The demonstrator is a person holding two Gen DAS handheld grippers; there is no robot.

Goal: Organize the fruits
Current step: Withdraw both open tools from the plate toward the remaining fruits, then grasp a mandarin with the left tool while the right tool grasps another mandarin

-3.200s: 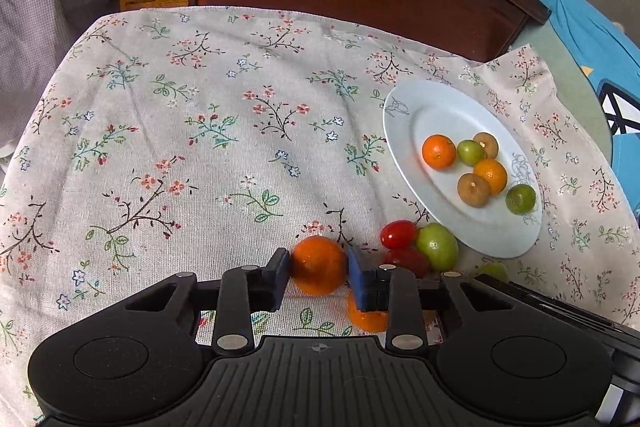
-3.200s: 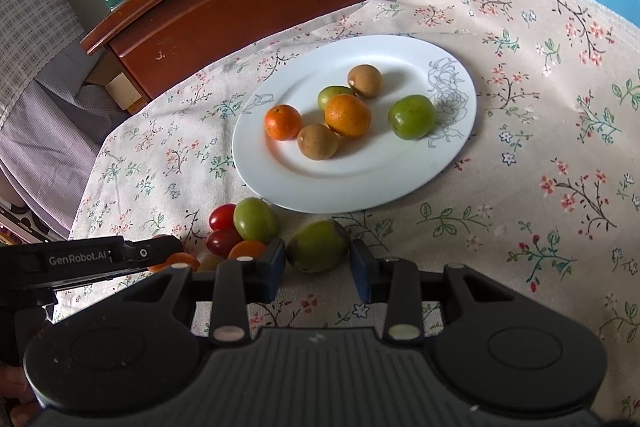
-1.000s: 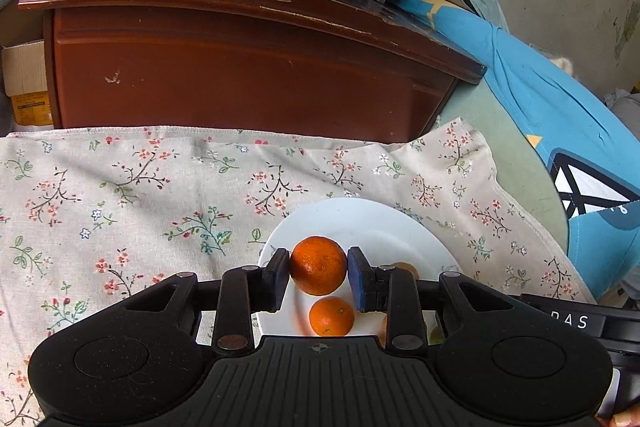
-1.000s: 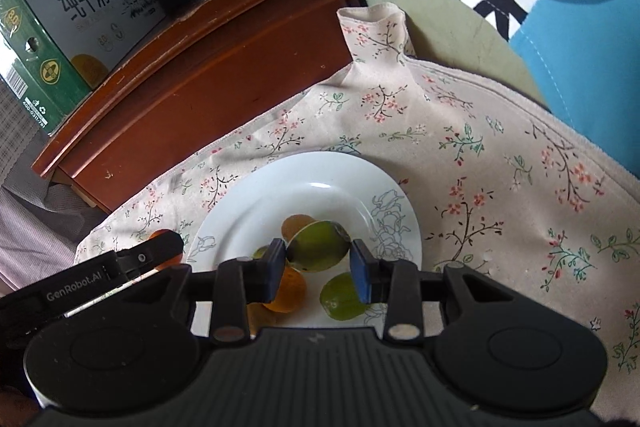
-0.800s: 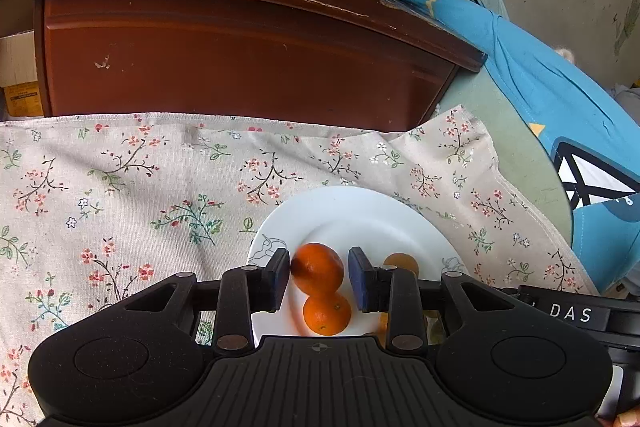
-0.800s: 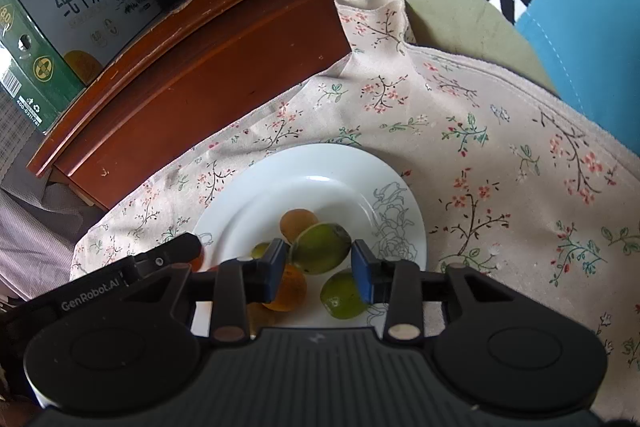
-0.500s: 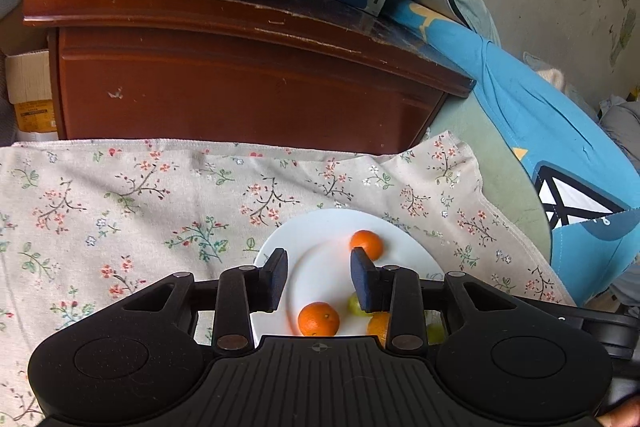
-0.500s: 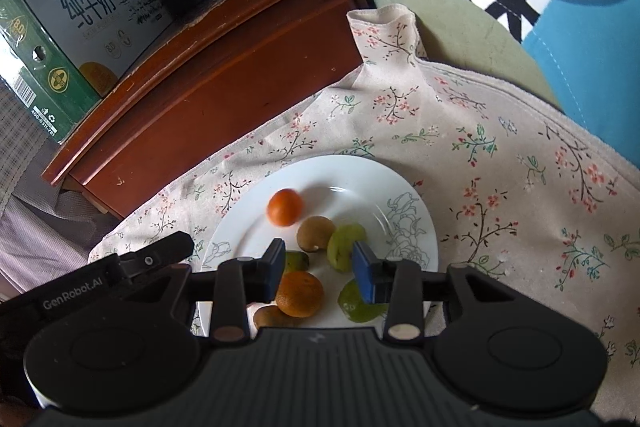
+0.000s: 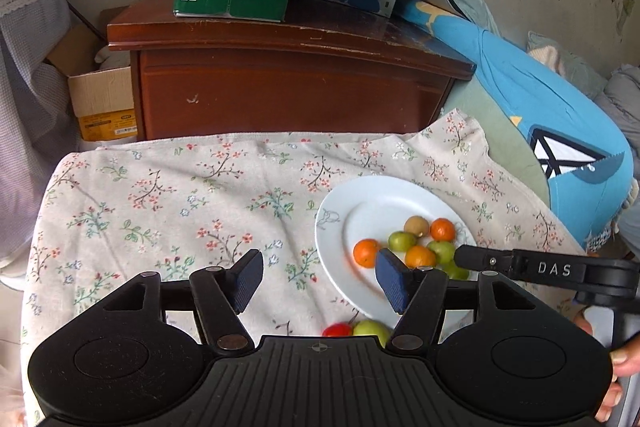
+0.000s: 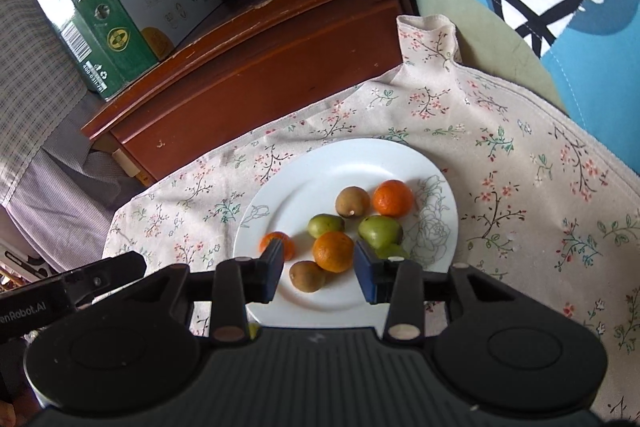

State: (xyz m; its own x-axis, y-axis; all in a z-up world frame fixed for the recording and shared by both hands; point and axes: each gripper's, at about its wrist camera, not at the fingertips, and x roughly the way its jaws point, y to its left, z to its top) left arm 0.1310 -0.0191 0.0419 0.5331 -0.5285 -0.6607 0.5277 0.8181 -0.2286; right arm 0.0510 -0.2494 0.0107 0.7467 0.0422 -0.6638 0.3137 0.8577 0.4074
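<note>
The left tool [image 9: 320, 281] hangs with its jaws wide apart and nothing between them, above the flowered cloth [image 9: 168, 203] just left of the white plate [image 9: 360, 195]. A red tomato [image 9: 337, 329] and a green fruit [image 9: 370, 327] lie on the cloth at the plate's near rim. The plate sits toward the tabletop's right edge, holding oranges [image 10: 393, 198], green fruits [image 10: 379, 230] and brown fruits [image 10: 352, 201]. The right tool [image 10: 318, 269] hangs over the plate's near side, jaws apart and empty.
</note>
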